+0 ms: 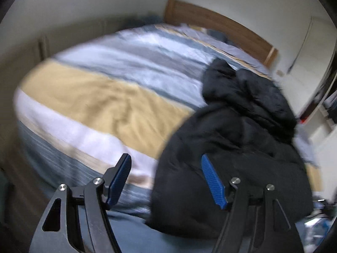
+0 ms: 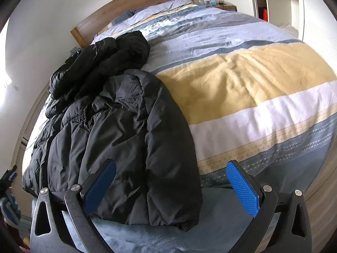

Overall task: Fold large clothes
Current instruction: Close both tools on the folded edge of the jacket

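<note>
Striped bedding (image 2: 242, 88) carries a black puffer jacket (image 2: 126, 137) at nine o'clock; my left gripper (image 1: 166, 179) and right gripper (image 2: 171, 186) hover spread wide, holding nothing.

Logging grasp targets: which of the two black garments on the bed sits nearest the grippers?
The puffer jacket at the foot edge; the other black garment lies bunched behind it, toward the headboard.

Left wrist view motion-blurred and dim; right wrist view sharp, daylit from far left, both with fisheye bending and dark corners.
</note>
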`<state>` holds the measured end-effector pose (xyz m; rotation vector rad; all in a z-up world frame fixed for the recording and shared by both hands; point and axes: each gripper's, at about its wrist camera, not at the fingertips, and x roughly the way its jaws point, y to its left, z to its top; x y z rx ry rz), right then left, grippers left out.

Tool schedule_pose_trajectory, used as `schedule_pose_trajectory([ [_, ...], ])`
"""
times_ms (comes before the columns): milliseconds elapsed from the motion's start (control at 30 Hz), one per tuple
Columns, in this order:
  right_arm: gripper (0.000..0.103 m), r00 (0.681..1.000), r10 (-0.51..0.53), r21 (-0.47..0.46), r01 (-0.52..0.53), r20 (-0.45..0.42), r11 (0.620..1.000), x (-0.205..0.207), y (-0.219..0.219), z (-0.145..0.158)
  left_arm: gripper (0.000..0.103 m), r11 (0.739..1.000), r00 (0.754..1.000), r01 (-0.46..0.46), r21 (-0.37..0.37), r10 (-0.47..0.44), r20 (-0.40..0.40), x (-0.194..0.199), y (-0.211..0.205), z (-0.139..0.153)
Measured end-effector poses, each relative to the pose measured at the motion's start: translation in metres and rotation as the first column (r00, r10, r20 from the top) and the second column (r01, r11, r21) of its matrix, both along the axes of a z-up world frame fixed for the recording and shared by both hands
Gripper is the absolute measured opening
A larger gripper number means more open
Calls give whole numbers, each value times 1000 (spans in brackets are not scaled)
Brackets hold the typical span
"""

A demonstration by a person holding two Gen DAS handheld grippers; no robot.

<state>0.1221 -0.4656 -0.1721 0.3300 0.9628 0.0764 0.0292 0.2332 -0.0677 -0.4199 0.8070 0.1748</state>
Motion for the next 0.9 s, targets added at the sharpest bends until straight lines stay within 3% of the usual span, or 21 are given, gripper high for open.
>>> schedule_pose_trajectory([
  [67, 103, 1000, 17, 13, -16, -14, 1000, 1, 2, -4, 68, 993, 999, 33, -110, -34, -10, 3, 4, -17],
  [167, 103, 999, 35, 35, -34, -39, 999, 2, 5, -11, 68, 975, 998, 46, -216, -56, -40, 6, 6, -41],
  [300, 103, 997, 42, 73, -37, -70, 997, 4, 4, -23, 68, 956, 993, 78, -282, -100, -64, 3, 4, -61],
  [567, 103, 986, 99, 184, -74, -131, 980, 11, 5, -40, 68, 892, 990, 92, -442, -131, -59, 2, 9, -84],
  [833, 103, 981, 152, 343, -102, -121, 934, 12, 5, -52, 68, 803, 985, 127, -582, -170, -19, -3, 12, -90],
  [900, 103, 979, 167, 360, -116, -114, 926, 13, 7, -52, 68, 769, 985, 133, -625, -170, 1, -6, 15, -92],
])
